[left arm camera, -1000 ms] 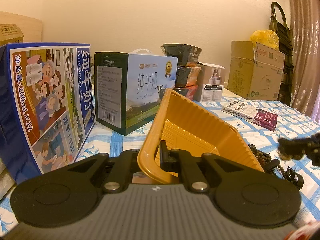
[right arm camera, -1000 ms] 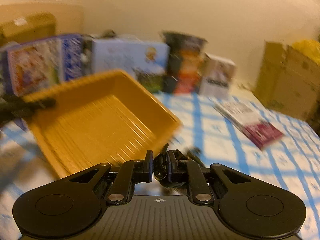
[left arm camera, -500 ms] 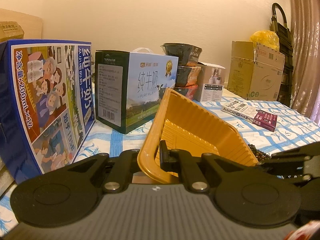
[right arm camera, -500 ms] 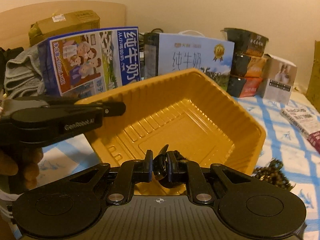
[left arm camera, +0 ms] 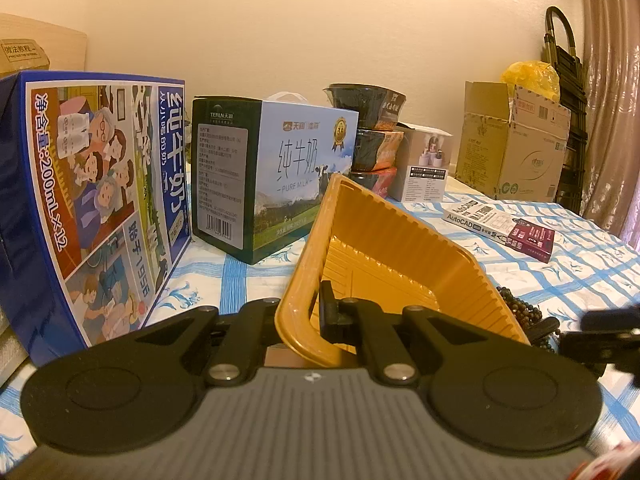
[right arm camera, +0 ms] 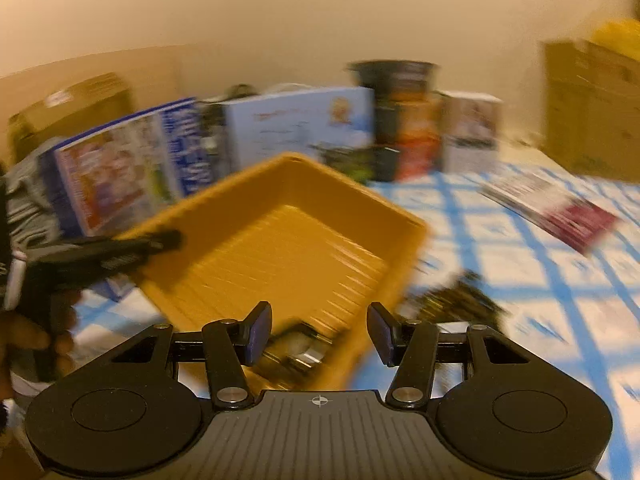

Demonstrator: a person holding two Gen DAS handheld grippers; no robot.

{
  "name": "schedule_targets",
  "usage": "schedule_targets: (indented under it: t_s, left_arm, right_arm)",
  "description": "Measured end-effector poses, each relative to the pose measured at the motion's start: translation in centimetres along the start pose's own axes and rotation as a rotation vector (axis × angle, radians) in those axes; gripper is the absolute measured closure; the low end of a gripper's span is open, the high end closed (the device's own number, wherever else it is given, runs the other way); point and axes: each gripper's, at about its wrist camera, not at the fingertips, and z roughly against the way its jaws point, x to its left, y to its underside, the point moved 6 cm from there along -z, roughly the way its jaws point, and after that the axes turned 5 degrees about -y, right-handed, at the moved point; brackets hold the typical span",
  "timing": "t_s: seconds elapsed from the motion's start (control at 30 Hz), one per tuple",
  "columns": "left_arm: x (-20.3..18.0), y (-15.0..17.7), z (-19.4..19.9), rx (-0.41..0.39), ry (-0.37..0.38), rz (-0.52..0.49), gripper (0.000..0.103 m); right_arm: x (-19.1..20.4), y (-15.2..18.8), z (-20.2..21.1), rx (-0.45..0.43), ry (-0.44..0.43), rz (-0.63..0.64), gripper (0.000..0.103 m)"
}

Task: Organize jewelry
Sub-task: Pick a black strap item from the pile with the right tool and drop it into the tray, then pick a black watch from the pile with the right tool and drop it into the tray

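left hand-held gripper (left arm camera: pixel 316 312) clamps the yellow tray (left arm camera: pixel 384 256) rim; right hand-held gripper (right arm camera: pixel 320 332) has just opened, empty.

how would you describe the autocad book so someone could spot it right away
Start at the big brown cardboard box against the wall on the right of the blue checked tablecloth. Just in front of it the AutoCAD book lies flat on the cloth. It is the only flat item, white with a maroon end, while its neighbours are upright cartons.
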Motion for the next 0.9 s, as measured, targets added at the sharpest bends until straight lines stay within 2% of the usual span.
schedule_targets:
  t_s: [0.17,0.37,0.57,0.8,0.9]
  left_arm:
    - [0.0,0.0,0.0,-0.002,-0.002,-0.001,0.096]
    - [-0.1,-0.1,0.0,-0.002,-0.003,-0.004,0.096]
    - [-0.1,-0.2,0.0,0.000,-0.003,-0.007,0.096]
    - [-0.2,-0.2,0.0,-0.002,-0.003,-0.008,0.096]
    - [-0.2,-0.2,0.0,-0.003,-0.002,-0.009,0.096]
  right_arm:
    - [-5.3,2.1,2.4,0.045,0.148,-0.101,0.050]
    - [-8.9,3.7,3.2,0.093,0.256,-0.141,0.049]
    - [-10.6,4.3,2.3,0.113,0.297,-0.187,0.049]
    - [-12.0,4.1,1.6,0.091,0.280,-0.303,0.049]
    - [-12.8,4.1,1.5,0.086,0.298,-0.339,0.049]
